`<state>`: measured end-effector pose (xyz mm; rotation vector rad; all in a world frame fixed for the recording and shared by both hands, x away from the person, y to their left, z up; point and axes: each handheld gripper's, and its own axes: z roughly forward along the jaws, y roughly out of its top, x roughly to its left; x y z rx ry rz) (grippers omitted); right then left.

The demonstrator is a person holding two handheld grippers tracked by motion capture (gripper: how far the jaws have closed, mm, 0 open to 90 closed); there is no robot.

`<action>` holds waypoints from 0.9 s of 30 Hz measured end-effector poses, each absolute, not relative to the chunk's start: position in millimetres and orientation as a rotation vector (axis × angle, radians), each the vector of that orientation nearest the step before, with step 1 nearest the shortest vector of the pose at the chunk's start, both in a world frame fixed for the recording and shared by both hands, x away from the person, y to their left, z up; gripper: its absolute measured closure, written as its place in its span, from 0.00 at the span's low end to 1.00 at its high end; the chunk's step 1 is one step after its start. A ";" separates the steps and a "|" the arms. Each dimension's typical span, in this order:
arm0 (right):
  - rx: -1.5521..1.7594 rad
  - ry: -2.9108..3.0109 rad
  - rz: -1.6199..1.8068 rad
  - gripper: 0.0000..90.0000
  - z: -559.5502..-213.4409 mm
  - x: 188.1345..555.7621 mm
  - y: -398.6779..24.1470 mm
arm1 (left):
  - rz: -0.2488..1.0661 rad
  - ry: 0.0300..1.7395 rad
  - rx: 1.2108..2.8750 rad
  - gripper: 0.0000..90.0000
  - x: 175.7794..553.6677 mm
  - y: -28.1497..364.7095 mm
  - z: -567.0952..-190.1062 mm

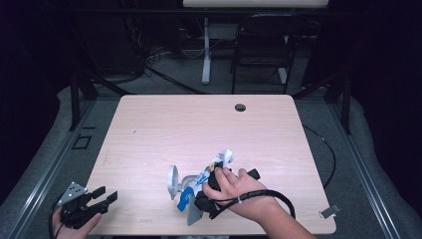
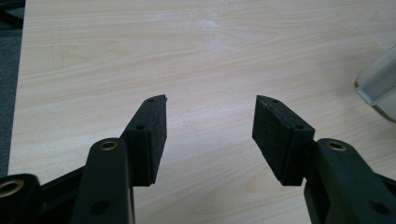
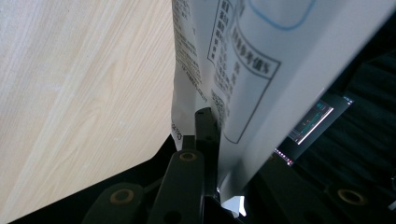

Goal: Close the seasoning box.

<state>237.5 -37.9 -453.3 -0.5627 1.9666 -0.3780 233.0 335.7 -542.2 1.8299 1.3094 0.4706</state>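
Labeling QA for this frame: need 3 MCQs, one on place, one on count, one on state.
1. Where is the left tool?
A. at the table's near left corner
B. by the round hole
C. on the chair

2. How many round holes are in the table top?
A. none
B. one
C. three

3. What state is the right tool in?
A. open over bare wood
B. shut on the pouch
C. lying loose on the table

Answers:
1. A: the high view shows it held at the table's near left corner, far from the hole.
2. B: a single dark hole sits near the far edge.
3. B: in the right tool's view the printed white pouch is pinched between the jaws; the high view shows the hand holding it by the pouch.
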 end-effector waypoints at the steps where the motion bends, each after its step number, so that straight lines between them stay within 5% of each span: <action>1: -0.566 1.971 -0.367 0.97 -453.9 238.1 -38.4 | 0.470 1.310 1.830 0.51 233.0 335.6 -542.2; 27: -0.524 1.990 -0.334 0.97 -452.9 236.3 -41.9 | 0.468 1.310 1.839 0.51 233.0 335.1 -542.1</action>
